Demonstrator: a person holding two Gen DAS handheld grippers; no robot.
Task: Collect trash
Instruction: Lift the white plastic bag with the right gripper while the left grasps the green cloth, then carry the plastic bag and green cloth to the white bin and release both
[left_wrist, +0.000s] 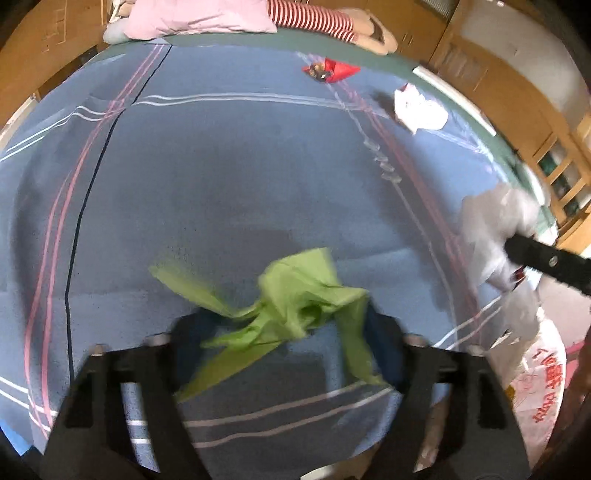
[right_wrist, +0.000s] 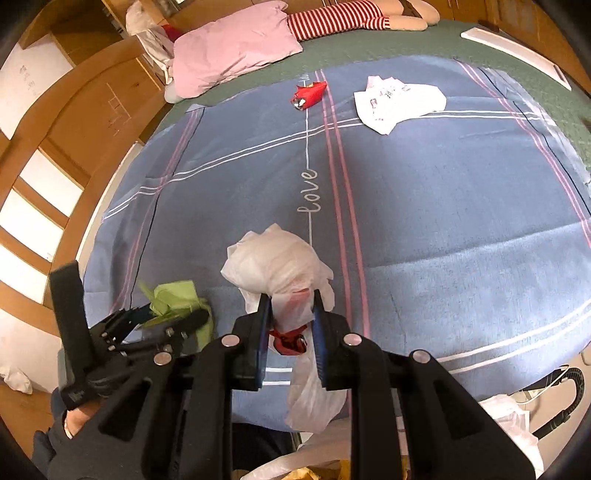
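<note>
Right tongs (right_wrist: 290, 310) pinch a crumpled white plastic bag (right_wrist: 277, 258) over the blue striped bedsheet (right_wrist: 443, 221); left tongs (left_wrist: 291, 332), partly open, straddle a crumpled green wrapper (left_wrist: 295, 295).

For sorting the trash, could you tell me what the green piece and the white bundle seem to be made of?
Green piece: probably thin matte paper or film, sharply creased and crumpled. White bundle: likely thin translucent plastic, softly wrinkled, with red showing through.
</note>
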